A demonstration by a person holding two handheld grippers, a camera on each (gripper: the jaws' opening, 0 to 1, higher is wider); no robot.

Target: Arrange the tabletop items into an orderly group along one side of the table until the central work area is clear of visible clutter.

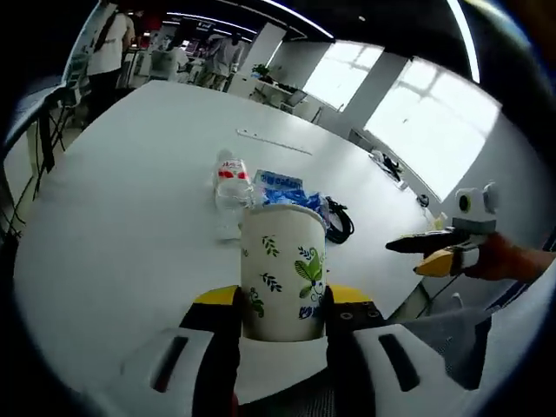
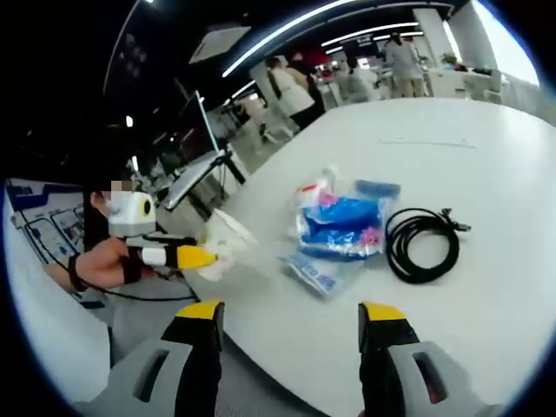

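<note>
**Paper cup held in the left claw at the desk's near edge**

The paper cup [image 1: 282, 271], white with green leaf and blue flower prints, stands upright between the yellow-tipped jaws of the left claw [image 1: 282, 317], which press against both its sides near the base at the near edge of the white desk [image 1: 130, 217]. Just behind the cup stands a clear water bottle [image 1: 231, 195] with a red label, and just beside that, to the right, lies a heap of blue plastic packets [image 1: 291, 193]. A coiled black cable [image 1: 340, 219] rests at the right end of the heap. Further back on the desk lies a thin pale strip [image 1: 274, 141].

In the left gripper view, the right claw [image 1: 426, 252] comes in from the right, off the desk's edge, well apart from the cup.

In the right gripper view, the right claw [image 2: 291, 334] stands wide, nothing between its jaws, above the desk's edge [image 2: 261, 321]. Ahead lie the blue packets [image 2: 343, 221], one flat packet [image 2: 314, 271] nearest the claw, and the black cable [image 2: 423, 245] coiled beside them on the right. At the left, the left claw [image 2: 204, 256] shows with the cup [image 2: 226, 239] pale and blurred at its tip, held by a person's forearm [image 2: 104, 263].

People stand in the room beyond the desk [image 1: 113, 43].
</note>
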